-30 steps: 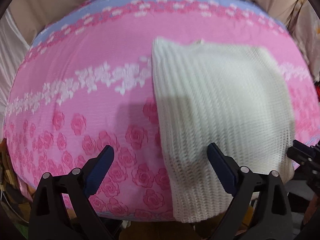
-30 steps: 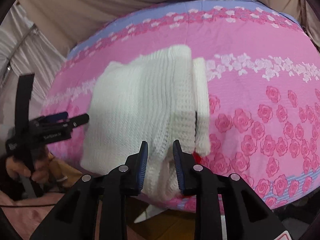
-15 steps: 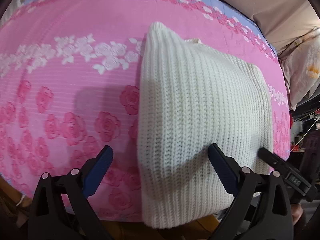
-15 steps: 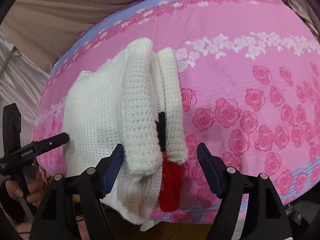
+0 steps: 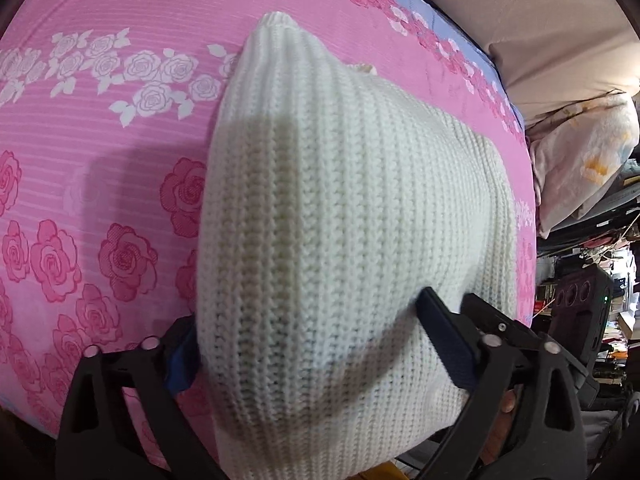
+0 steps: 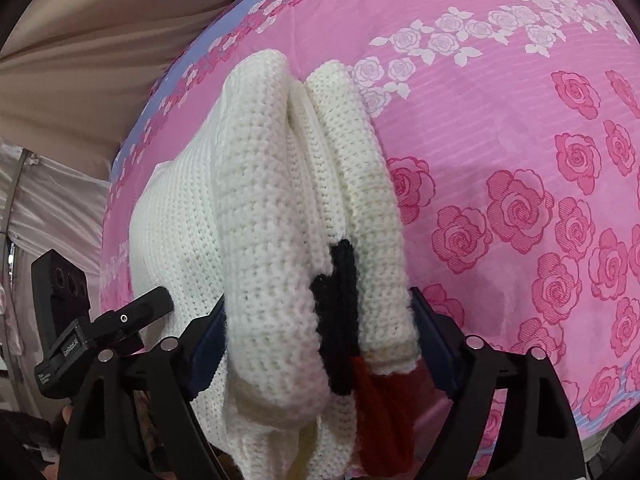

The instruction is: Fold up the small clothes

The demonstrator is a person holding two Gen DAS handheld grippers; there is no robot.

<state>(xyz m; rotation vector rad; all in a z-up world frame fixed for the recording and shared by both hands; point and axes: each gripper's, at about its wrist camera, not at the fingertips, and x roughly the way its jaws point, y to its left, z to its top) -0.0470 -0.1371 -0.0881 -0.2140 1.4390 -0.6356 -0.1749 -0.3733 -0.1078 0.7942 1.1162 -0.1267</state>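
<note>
A folded white knit sweater (image 5: 352, 240) is laid at the near edge of a bed covered by a pink rose-patterned sheet (image 5: 88, 160). It is straddled by the spread fingers of the left gripper (image 5: 312, 344) and of the right gripper (image 6: 316, 340), neither pair seen clamped.

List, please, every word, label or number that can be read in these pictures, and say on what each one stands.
White print on the black mount of the left gripper, seen in the right wrist view: too small and blurred to read.
No text shows on the white sweater, the pink sheet or the right gripper.
</note>
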